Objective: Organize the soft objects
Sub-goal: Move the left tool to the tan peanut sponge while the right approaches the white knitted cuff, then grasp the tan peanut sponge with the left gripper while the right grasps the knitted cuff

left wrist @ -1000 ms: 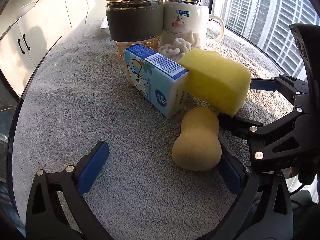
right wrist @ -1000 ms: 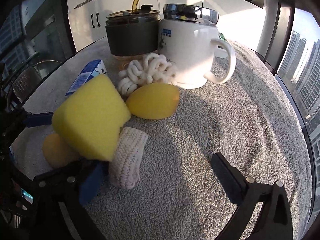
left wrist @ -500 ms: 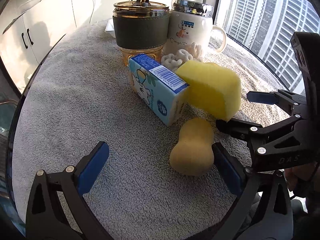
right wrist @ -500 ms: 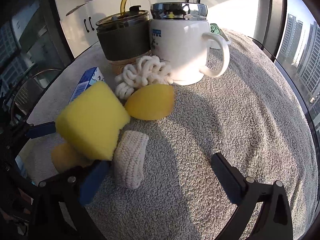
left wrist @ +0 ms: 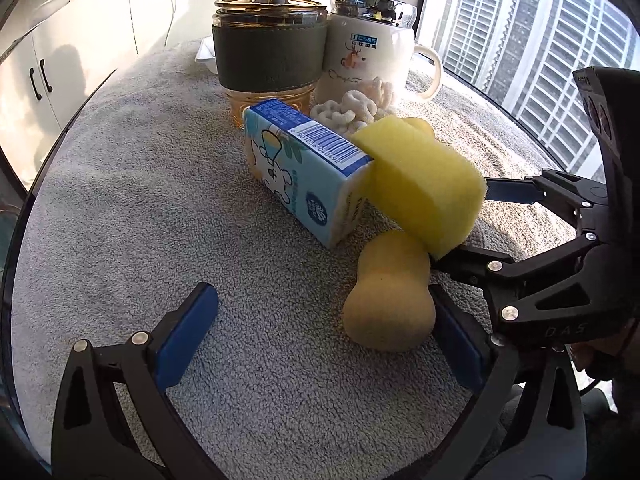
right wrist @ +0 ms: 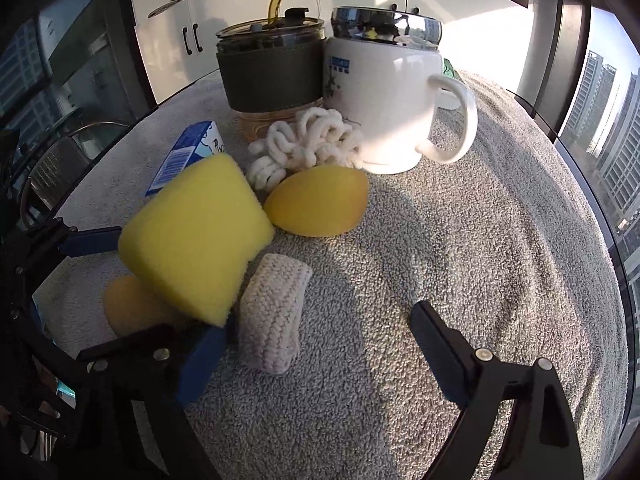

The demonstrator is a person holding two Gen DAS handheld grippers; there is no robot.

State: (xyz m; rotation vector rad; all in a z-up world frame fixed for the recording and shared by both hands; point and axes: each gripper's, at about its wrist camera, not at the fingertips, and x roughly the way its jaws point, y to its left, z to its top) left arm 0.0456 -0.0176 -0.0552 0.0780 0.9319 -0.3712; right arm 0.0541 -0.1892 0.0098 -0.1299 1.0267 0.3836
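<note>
Here, right gripper [right wrist: 320,356]: jaws wide but closing, nothing pinched yet, pointing steeply down at the grey towel-covered table [right wrist: 460,240].
Thing between its jaws: an off-white knitted roll [right wrist: 272,312], lying on the towel at about 10 o'clock from the gripper's middle, just beside the left finger and well apart from the right one.
Roll's long axis: runs away from the camera toward 1 o'clock, roughly along the fingers, so the jaws would meet its long sides.
Nearer hand: the right, by judgement; the roll does not show in the left wrist view.
Left gripper [left wrist: 324,340]: jaws spread, gripping nothing.
Its nearest soft thing: an orange gourd-shaped sponge [left wrist: 388,292], at 2 o'clock from the gripper's middle, just beside the right finger, long axis toward 12 o'clock.
Next out: a yellow foam sponge block [right wrist: 192,236], tilted against a blue-and-white printed carton [left wrist: 296,176], low corner above the right gripper's left finger; contact cannot be told.
Beyond, 12 o'clock: a yellow egg-shaped sponge [right wrist: 316,206], then a white looped-cord bundle [right wrist: 304,144] touching it.
Farthest: a white ceramic mug with a shiny lid [right wrist: 384,104] and a glass tumbler with a dark green sleeve [right wrist: 272,76], side by side.
Likely step: closing on the roll.
</note>
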